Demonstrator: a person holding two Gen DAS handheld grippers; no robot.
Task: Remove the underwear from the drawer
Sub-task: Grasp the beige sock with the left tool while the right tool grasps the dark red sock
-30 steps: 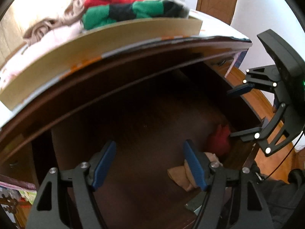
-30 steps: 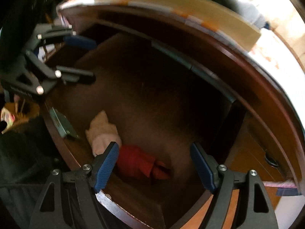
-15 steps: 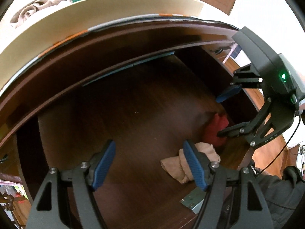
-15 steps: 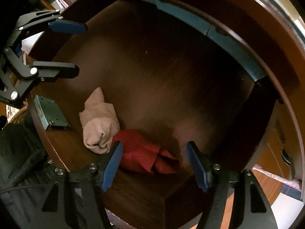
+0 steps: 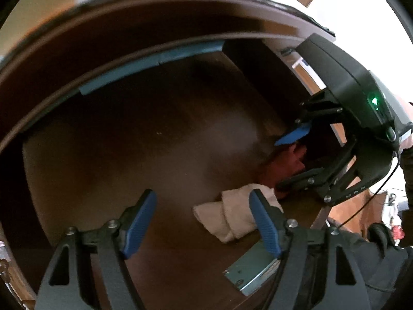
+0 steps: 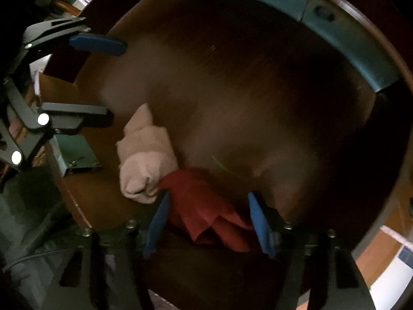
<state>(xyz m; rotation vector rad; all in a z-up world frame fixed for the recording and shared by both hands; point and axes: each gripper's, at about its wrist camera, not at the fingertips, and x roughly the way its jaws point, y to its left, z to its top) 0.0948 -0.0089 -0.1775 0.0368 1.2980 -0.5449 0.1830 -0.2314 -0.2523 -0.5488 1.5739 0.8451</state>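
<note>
The right hand-held gripper (image 6: pixel 209 222) points steeply down into the open drawer (image 6: pixel 232 77), and its blue jaws are closing with the red underwear (image 6: pixel 204 206) between them. The left pad sits at the edge of the cloth where red meets beige; the right pad stands at the far side of the crumpled red folds. The jaws are at a middling width and I cannot see the pads pressing the cloth yet.

The left hand-held gripper (image 5: pixel 204 222) hangs over the same drawer with its jaws wide and nothing between them. Its right pad is in front of the rolled beige underwear (image 5: pixel 229 219), which lies on the drawer floor just beside the red piece, the two touching.

From the left wrist view the right hand-held gripper (image 5: pixel 289 160) reaches in from the right, a green light glowing on its body, its fingers on either side of the red underwear (image 5: pixel 281 162) near the drawer's front right corner.

The drawer floor is dark brown wood, otherwise bare. A small metal bracket (image 6: pixel 77 152) is screwed to the front edge near the beige roll. A blue-grey strip (image 5: pixel 149 62) runs along the back edge of the drawer. Above it is the pale edge of the worktop (image 5: pixel 38 7) on the chest, with a white wall beyond
</note>
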